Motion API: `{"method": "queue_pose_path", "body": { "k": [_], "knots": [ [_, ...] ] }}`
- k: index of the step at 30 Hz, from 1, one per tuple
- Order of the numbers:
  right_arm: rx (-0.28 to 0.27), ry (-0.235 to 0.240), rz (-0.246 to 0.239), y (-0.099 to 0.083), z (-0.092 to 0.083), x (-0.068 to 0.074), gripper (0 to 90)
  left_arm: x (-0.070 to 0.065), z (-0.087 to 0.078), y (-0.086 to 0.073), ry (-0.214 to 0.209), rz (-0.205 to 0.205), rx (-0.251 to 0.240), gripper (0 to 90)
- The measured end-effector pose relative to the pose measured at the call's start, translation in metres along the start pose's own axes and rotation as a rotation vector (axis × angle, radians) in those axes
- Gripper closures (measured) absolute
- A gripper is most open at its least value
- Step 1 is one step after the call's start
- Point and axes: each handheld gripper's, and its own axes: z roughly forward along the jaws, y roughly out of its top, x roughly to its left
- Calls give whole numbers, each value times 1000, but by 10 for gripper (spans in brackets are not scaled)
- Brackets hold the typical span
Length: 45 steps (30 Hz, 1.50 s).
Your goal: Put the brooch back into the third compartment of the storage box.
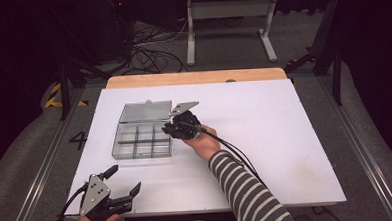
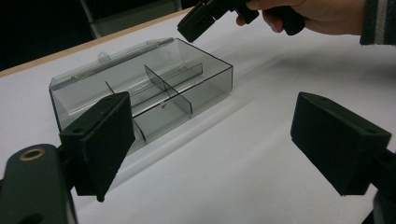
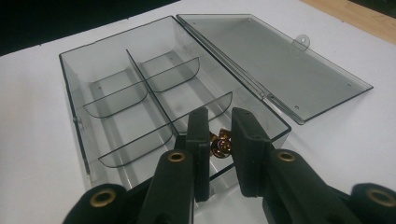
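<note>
Now right claw [image 3: 219,140] clenched on brass screw [image 3: 220,143], axis unclear, over open box [image 3: 116,88].

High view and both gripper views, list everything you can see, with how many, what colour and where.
compartment box: one, clear smoky grey plastic with dividers, left of centre on the board, hinged lid lying open behind it
small metal piece: one, brass and dark red, between the right gripper's jaws over a corner compartment; too small to name
white board: one, covers the table
wooden table edge: one, light wood, along the far side
metal stand: one, pale grey, on the floor beyond the table
cables: a tangle, black, on the floor at the far left
left gripper: one, black, near left corner, jaws wide open
right gripper: one, black, at the box, closed on the metal piece
striped sleeve: one, grey and white, right forearm
</note>
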Motion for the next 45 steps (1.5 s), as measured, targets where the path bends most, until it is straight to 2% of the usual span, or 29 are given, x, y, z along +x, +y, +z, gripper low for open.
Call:
{"method": "queue_pose_path", "body": {
  "k": [9,20,35,45],
  "knots": [
    [-9,-12,0,-5,10,0,781,0,0,0,-2,-2,0,142],
    [-15,-43,-35,-8,18,3,779,0,1,0,-4,2,3,142],
    [4,-57,-74,-9,27,8,778,0,1,0,-6,0,7,142],
    [16,-55,-65,-8,27,8,759,0,1,0,-7,2,9,142]
  ]
}}
